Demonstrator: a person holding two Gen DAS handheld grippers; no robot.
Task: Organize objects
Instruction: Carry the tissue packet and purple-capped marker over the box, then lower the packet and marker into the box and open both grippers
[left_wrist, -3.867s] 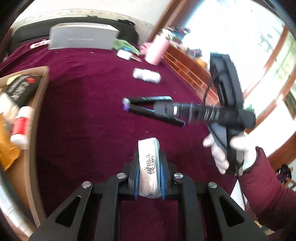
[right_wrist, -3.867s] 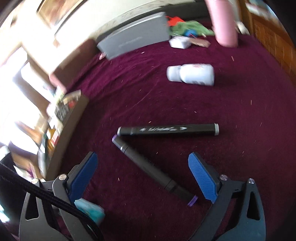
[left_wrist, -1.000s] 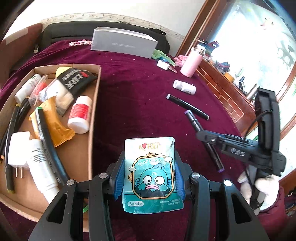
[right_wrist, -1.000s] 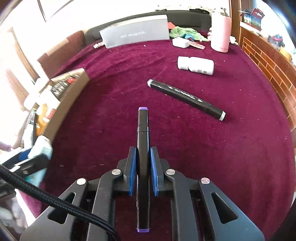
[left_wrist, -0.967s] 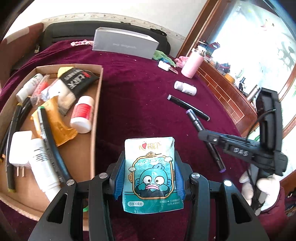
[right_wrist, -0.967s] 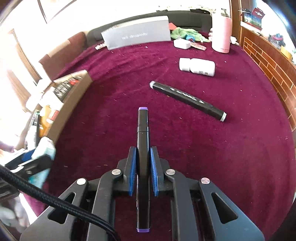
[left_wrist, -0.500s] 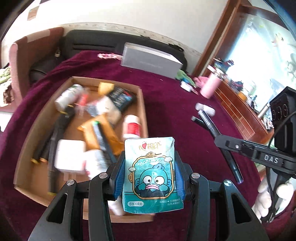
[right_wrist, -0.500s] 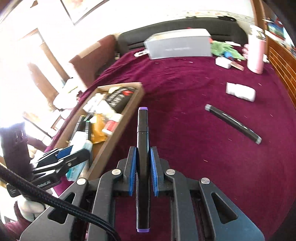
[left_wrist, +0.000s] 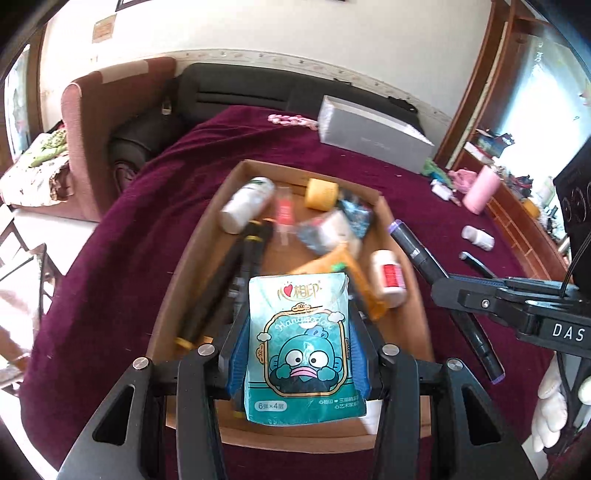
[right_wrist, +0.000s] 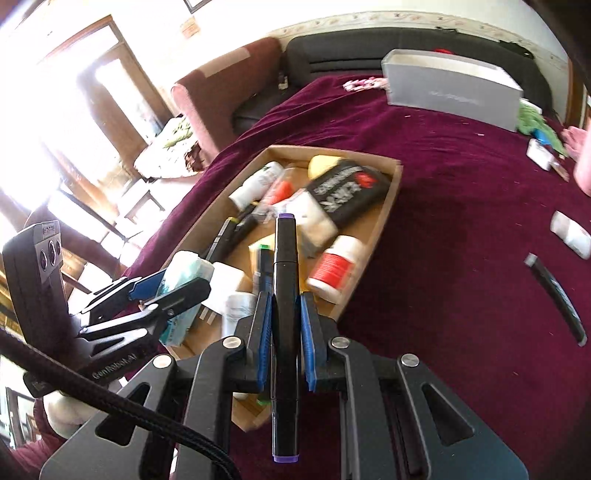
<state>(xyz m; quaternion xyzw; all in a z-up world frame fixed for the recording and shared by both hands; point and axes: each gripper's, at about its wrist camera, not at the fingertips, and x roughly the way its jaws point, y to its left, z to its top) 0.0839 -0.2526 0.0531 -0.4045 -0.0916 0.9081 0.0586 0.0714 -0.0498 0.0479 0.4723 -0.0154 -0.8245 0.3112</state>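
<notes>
Box (left_wrist: 192, 254) already crowded — left gripper (left_wrist: 299, 354) clamps the tissue pack (left_wrist: 303, 343), right gripper (right_wrist: 283, 332) pinches the purple-capped marker (right_wrist: 284, 295) above it — another marker (right_wrist: 557, 299) and bottle (right_wrist: 570, 234) remain on the cloth.

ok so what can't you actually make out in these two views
- Left wrist view: the tissue pack in the left gripper covers the near middle of the box; what lies under it is hidden.
- Left wrist view: box contents are motion-blurred, labels unreadable.
- Right wrist view: the marker in the right gripper hides things behind it.
- Right wrist view: the pink cup is cut off by the right edge.
</notes>
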